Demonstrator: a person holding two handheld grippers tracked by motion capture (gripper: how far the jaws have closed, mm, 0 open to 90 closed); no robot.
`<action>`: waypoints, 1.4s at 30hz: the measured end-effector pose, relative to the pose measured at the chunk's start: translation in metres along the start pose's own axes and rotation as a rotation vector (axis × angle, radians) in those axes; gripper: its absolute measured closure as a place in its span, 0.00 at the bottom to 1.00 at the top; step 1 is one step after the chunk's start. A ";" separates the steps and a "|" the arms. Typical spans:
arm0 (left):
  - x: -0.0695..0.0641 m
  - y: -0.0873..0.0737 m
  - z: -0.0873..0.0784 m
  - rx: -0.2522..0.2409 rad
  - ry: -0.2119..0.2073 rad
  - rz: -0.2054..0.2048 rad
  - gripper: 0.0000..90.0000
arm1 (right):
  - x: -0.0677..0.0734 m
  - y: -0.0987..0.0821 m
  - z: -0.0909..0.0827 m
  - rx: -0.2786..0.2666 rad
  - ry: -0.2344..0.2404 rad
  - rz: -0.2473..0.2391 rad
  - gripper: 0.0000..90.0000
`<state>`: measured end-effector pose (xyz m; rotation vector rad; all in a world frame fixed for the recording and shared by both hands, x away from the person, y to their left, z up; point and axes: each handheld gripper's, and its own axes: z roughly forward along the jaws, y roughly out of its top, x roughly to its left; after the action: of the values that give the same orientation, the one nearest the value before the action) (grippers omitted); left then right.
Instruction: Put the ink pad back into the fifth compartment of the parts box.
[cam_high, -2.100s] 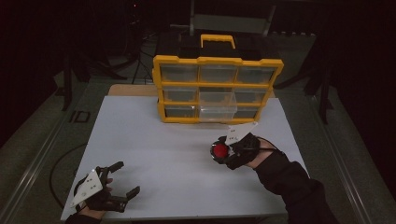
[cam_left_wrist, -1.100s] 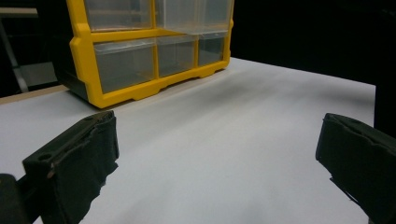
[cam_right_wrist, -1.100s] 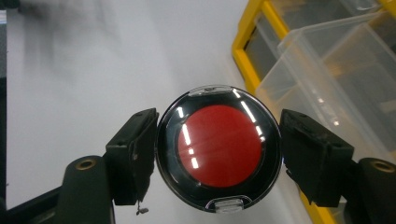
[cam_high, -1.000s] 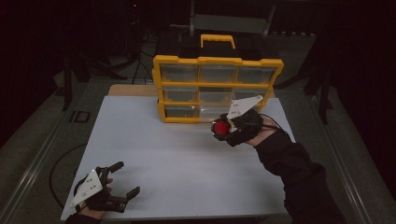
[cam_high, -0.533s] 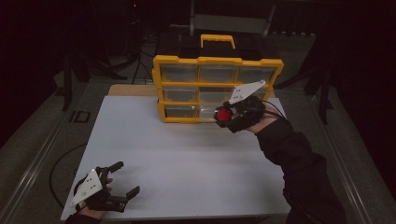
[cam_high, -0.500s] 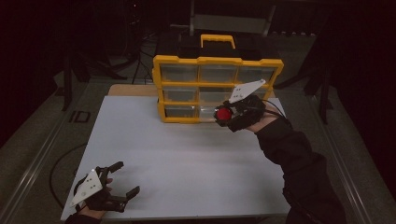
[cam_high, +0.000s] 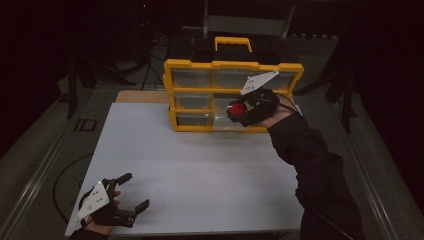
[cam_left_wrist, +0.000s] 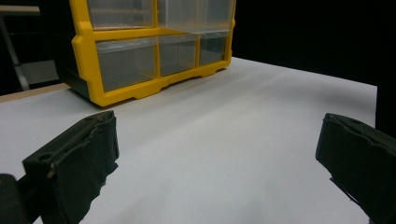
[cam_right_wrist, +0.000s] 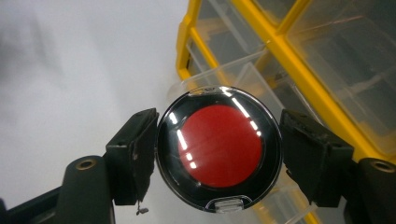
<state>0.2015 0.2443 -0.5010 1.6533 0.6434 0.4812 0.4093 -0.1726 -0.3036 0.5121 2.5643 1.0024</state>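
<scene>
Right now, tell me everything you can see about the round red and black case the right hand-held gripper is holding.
The round case is a flat disc: a glossy black rim around a matte red centre, under what looks like a clear lid, with a small clear tab at its lower edge. It looks like plastic and appears closed. The right hand-held gripper clamps its opposite edges between two black pads, red face toward that gripper's camera. It is held in the air in front of the yellow drawer organizer, over a pulled-out clear drawer.
</scene>
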 end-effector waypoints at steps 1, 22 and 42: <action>0.000 0.000 0.000 0.000 -0.001 0.000 0.00 | -0.002 0.001 0.001 -0.001 -0.003 0.004 0.33; 0.000 -0.001 0.000 0.001 -0.010 -0.004 0.00 | -0.022 0.009 0.035 0.026 -0.012 0.103 0.33; 0.000 -0.001 0.001 0.009 -0.015 0.000 0.00 | -0.027 0.008 0.031 -0.018 -0.025 0.170 0.11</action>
<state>0.2020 0.2436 -0.5025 1.6638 0.6355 0.4658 0.4479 -0.1614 -0.3143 0.7429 2.5209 1.0670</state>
